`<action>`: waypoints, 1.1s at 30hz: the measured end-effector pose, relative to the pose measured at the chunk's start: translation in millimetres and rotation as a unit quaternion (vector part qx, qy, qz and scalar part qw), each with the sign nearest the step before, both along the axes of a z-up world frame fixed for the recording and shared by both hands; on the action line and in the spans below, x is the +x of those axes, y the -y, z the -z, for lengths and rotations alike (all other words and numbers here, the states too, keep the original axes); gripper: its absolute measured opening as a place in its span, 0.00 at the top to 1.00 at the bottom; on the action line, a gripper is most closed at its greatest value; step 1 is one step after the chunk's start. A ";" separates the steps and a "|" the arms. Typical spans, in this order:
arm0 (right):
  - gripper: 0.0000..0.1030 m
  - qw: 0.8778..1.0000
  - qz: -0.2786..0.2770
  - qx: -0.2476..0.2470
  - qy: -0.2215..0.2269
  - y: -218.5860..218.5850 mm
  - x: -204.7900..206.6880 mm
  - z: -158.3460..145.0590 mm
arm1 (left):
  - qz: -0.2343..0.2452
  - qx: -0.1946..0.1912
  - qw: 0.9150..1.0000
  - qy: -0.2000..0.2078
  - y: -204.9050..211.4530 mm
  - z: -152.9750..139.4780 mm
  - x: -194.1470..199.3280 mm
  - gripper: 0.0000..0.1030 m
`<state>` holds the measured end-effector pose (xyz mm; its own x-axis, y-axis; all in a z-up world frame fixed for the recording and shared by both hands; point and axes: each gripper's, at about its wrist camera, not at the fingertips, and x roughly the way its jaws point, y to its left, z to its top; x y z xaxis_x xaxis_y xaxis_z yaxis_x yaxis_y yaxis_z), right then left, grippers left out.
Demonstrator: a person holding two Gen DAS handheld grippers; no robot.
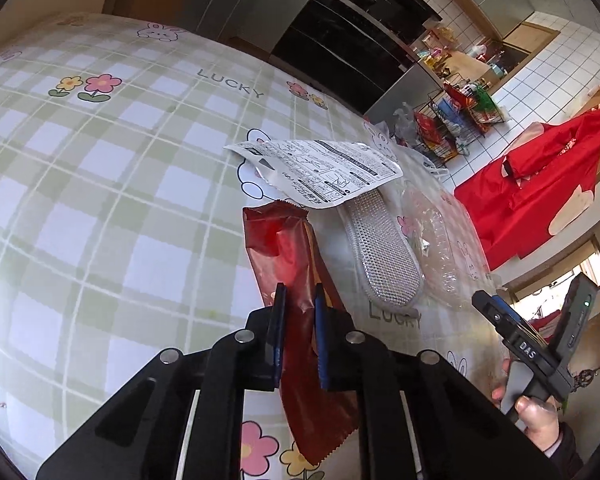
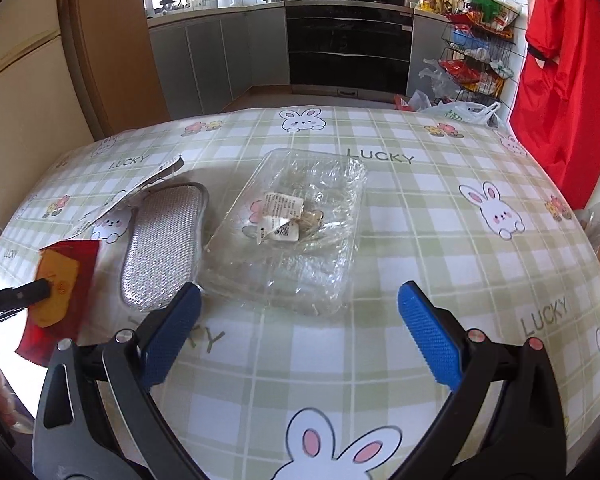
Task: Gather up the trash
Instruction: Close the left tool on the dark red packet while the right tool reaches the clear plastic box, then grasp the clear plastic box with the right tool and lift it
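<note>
The red wrapper [image 1: 296, 280] lies on the checked tablecloth [image 1: 100, 200], pinched between the closed pads of the left gripper [image 1: 298, 336]. Only the right wrist view shows its orange patch, plus the right gripper [image 2: 300, 336] spread wide and empty near the clear plastic tray [image 2: 296, 232]. A silver mesh insole [image 2: 162, 244] lies between wrapper and tray.

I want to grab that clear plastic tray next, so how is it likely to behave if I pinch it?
The clear plastic tray looks thin and crinkled, so it will probably flex or crumple under the right claw. Being see-through and nearly empty, it is likely very light and may slide on the glossy tablecloth if pushed.
</note>
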<state>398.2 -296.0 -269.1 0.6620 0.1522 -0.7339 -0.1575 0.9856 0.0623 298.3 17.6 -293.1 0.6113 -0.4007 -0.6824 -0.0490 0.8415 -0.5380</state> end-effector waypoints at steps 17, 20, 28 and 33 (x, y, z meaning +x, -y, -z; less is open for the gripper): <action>0.80 0.989 0.081 0.075 -0.097 33.6 73.4 44.4 | -0.003 0.025 0.997 0.067 -24.1 -31.3 -62.2 0.88; 0.87 0.989 0.086 0.081 -0.091 35.1 62.8 42.4 | -0.007 0.028 0.997 0.071 -26.2 -36.0 -64.4 0.88; 0.91 0.988 0.103 0.103 -0.057 46.7 22.2 16.3 | -0.009 0.031 0.997 0.075 -28.7 -47.9 -77.2 0.88; 0.91 0.989 0.090 0.114 -0.028 47.5 -6.9 -9.0 | -0.012 0.034 0.996 0.078 -31.6 -57.8 -90.0 0.88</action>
